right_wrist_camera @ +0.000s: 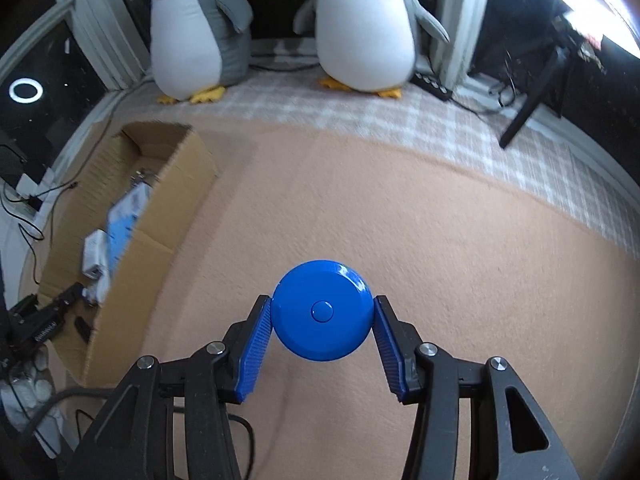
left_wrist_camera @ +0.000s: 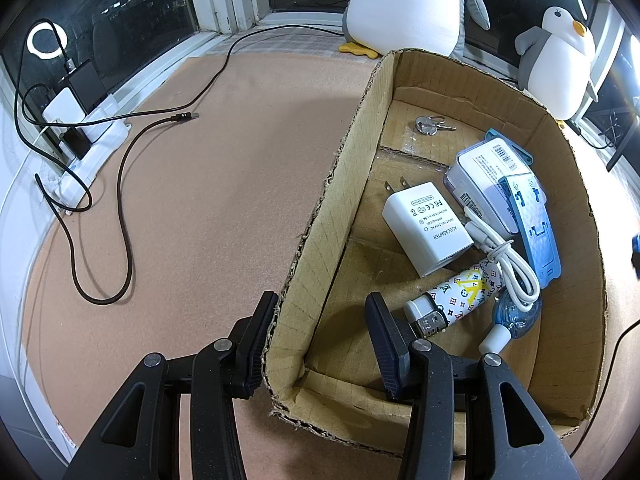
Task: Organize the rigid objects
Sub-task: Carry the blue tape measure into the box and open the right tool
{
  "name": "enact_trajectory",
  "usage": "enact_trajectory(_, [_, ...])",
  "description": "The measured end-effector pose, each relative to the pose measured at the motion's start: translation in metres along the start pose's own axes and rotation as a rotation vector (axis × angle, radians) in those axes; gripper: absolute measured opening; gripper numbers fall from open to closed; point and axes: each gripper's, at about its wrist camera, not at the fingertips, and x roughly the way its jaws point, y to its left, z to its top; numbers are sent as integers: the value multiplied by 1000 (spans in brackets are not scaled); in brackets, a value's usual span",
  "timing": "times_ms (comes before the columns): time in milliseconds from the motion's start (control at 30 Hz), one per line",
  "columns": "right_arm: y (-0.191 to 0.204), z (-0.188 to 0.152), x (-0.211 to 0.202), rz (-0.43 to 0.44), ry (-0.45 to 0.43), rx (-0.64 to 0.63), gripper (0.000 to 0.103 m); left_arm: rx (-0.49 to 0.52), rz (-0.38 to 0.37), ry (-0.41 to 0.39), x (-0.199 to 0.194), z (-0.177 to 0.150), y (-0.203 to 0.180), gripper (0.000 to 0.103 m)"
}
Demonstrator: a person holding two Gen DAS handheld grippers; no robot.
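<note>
Meanwhile the cardboard box (left_wrist_camera: 352,184) sat on the bench, its near wall pinched between the pads of the left tool (left_wrist_camera: 320,344), which steadied it. Inside lay a white adapter (left_wrist_camera: 426,228) and other small items. The right tool (right_wrist_camera: 322,330) gripped a blue round case (right_wrist_camera: 320,316) above the bench, so the step was carrying; next, judging by the layout, it needed moving leftward over the box and releasing.

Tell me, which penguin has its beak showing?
In the left wrist view, the small penguin at the right: its orange beak shows. The big penguin beside it is cut off above the belly.
</note>
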Motion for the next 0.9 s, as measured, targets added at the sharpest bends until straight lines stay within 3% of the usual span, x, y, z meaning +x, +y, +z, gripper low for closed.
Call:
enact_trajectory(467, [92,42,-11,133,-74,-125,46,-1,-4,0,0,1,-1,49])
enact_trajectory(900, [165,73,18,231,-67,-226,46,-2,-5,-2,0,1,-2,49])
